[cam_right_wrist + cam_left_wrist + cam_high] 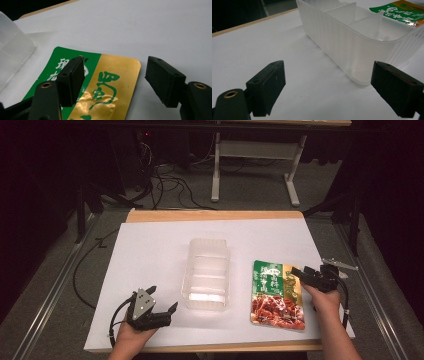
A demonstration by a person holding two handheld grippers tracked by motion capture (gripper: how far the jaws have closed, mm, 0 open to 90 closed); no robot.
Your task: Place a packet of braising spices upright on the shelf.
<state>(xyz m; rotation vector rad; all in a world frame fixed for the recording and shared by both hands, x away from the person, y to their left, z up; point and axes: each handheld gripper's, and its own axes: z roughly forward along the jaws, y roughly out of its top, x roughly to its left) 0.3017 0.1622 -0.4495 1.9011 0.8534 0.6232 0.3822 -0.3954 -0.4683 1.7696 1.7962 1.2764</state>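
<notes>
Now both grippers' fingers stand wide, right gripper [306,275] over the food packet [276,295].

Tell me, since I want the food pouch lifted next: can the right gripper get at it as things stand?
Probably yes. The right gripper hovers over the food pouch at its gold right edge, jaws open with one on each side of that edge, nothing between. The pouch lies flat, so catching the edge may be fiddly.

Printed writing on the food packet

The flat food packet [278,294] near the table's right edge carries white Chinese characters on its green panel [58,65], too small and partly hidden to read. Its gold panel [110,82] bears green brush-style characters; the topmost looks like 四. The clear plastic tray [206,272] bears no writing.
</notes>
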